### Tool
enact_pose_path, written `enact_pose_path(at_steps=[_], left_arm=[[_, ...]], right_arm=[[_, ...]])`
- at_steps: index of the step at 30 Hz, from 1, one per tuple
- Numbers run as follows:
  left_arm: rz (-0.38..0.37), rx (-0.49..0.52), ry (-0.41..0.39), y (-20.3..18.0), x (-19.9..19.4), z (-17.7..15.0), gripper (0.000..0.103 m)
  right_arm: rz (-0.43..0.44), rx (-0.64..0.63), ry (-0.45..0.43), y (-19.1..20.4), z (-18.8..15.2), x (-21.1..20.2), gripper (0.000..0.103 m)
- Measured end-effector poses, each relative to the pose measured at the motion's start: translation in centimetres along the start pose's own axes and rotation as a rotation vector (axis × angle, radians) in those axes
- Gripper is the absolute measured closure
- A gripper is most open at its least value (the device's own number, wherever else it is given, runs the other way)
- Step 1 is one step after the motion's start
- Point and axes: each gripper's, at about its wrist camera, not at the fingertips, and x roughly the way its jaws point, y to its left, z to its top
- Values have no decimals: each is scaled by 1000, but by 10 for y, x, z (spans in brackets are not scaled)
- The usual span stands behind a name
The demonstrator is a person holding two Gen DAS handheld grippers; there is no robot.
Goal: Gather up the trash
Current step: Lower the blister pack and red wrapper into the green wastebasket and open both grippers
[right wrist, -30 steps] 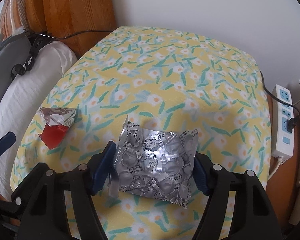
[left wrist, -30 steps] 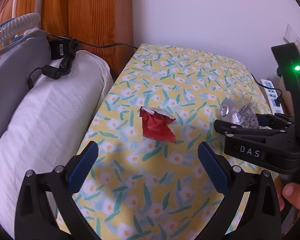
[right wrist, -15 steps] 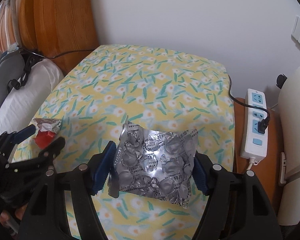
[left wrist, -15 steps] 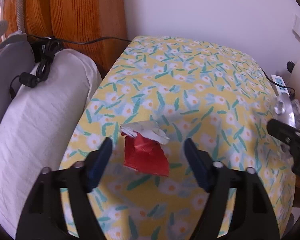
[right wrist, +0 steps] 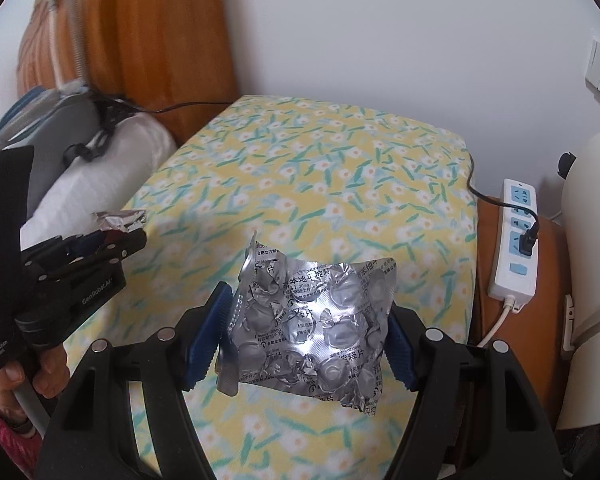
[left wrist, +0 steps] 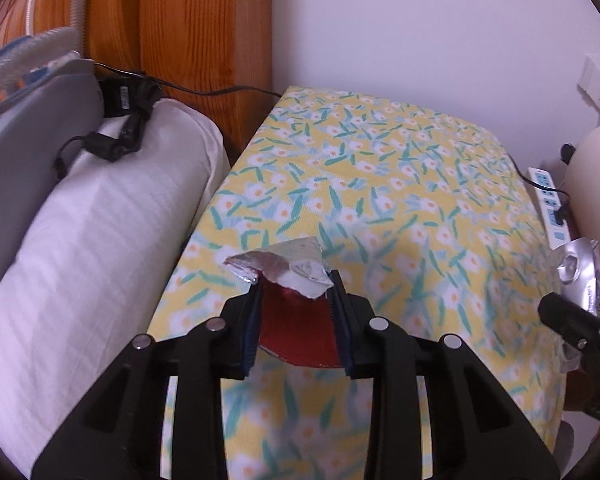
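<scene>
So right now my left gripper (left wrist: 296,300) is closing its blue pads on a crumpled red wrapper with a torn silver foil top (left wrist: 288,280). The pads are already pressing it from both sides, and the foil end pokes out past the fingertips, above the near edge of the yellow cloth with white flowers and green leaves (left wrist: 380,184) that covers the table. From the other camera you can see my hand (right wrist: 32,368) wrapped around the left gripper's handle, with a bit of red sleeve (right wrist: 0,424) at the bottom corner.

My right gripper (right wrist: 304,336) is pinching a crinkled silver blister pack of pills with printed text (right wrist: 316,328). The sheet sits flat across the gap, each blue pad against one edge, and it's held up off the cloth.

Round about: a white pillow (left wrist: 84,248) sits just left of the table with a black cable and adapter (left wrist: 124,120) lying on it, next to a wooden headboard (left wrist: 180,20). A white power strip with blue sockets (right wrist: 516,252) rests on a brown surface at the right, one black plug in it.
</scene>
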Motion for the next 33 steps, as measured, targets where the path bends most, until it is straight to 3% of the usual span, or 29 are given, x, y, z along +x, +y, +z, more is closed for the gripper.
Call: enact_pose_path(at_steps=[8, 12, 15, 21, 24, 26, 33], left_arm=[[-67, 56, 21, -11, -81, -81, 72], [-99, 53, 63, -11, -103, -127, 72], [-117, 60, 90, -11, -115, -161, 72], [-124, 83, 150, -12, -120, -209, 72], [-122, 81, 180, -11, -117, -223, 72], [-122, 93, 188, -12, -118, -230, 72], [-147, 144, 237, -24, -114, -248, 71]], right_arm=[[105, -91, 62, 25, -67, -51, 33], [175, -143, 164, 38, -124, -63, 33], [245, -170, 267, 47, -170, -56, 33], [288, -190, 446, 66, -245, -19, 33], [263, -212, 488, 73, -263, -3, 26], [233, -209, 492, 74, -267, -1, 14], [158, -183, 391, 53, -255, -38, 5]])
